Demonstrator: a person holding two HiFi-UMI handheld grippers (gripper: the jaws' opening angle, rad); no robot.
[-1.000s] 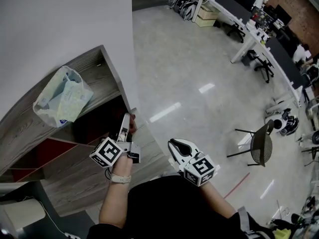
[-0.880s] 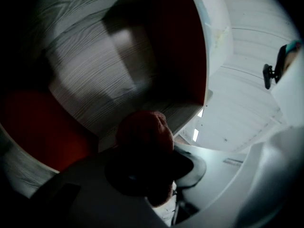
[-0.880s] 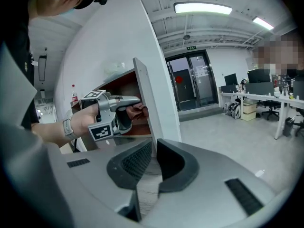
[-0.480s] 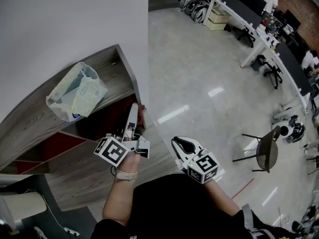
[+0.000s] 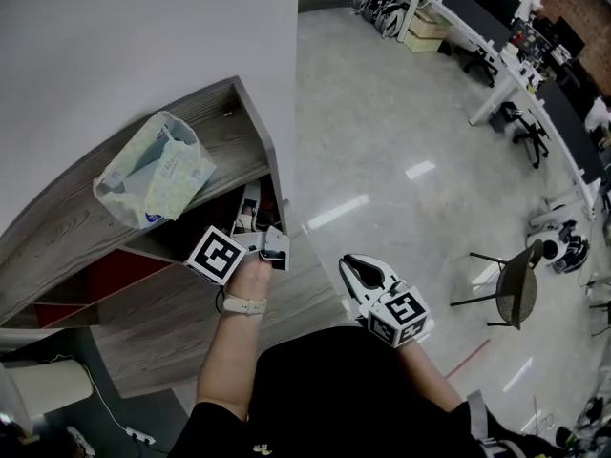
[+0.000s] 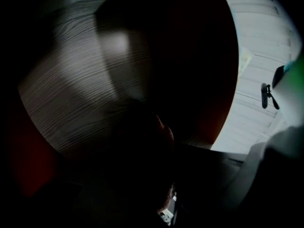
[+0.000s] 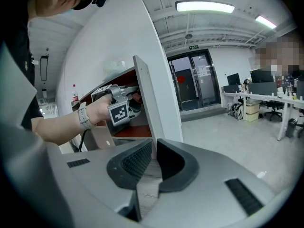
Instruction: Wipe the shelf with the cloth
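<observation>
The wood-grain shelf unit (image 5: 57,227) stands against the white wall at the left. My left gripper (image 5: 250,210) reaches into its dark upper compartment, just under the top board. It looks shut on a dark red cloth (image 7: 136,98). In the left gripper view the compartment is almost black, and only a reddish fold of cloth (image 6: 161,126) shows in front of the jaws. The left gripper (image 7: 137,97) also shows in the right gripper view, beside the shelf's side panel. My right gripper (image 5: 349,260) hangs low by the person's body, shut and holding nothing (image 7: 154,148).
A pale green plastic pack (image 5: 153,168) lies on the shelf's top board. Red-backed lower compartments (image 5: 105,275) sit below. Glossy floor (image 5: 382,141) spreads to the right, with a chair (image 5: 511,280) and desks (image 5: 496,46) farther off. Glass doors (image 7: 194,82) stand beyond.
My left gripper has moved forward and up, from in front of the shelf's corner into the upper compartment. The right gripper has stayed low near the body.
</observation>
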